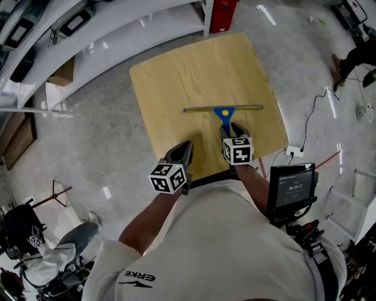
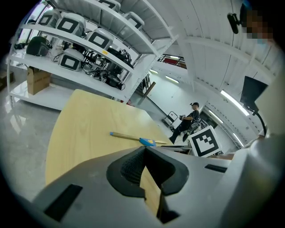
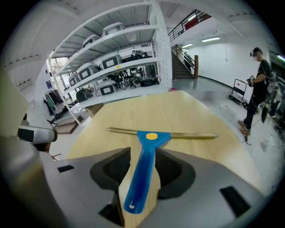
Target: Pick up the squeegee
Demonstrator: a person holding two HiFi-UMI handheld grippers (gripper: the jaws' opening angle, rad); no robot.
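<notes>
The squeegee (image 1: 223,110) lies flat on the wooden table (image 1: 170,76), its long thin blade (image 3: 178,134) across and its blue handle (image 3: 141,178) pointing toward me. My right gripper (image 1: 230,131) is low over the table with the handle between its jaws; wood shows on both sides of the handle, so the pads do not press and the gripper is open. My left gripper (image 1: 181,151) sits near the table's front edge, left of the handle, shut and holding nothing. In the left gripper view the squeegee (image 2: 143,141) lies ahead and to the right.
White shelving (image 3: 116,67) with several devices runs behind and left of the table. A red cabinet (image 1: 222,14) stands past the far edge. A screen on a stand (image 1: 291,185) and a power strip (image 1: 295,151) sit at the right front. A person (image 3: 257,84) stands far off.
</notes>
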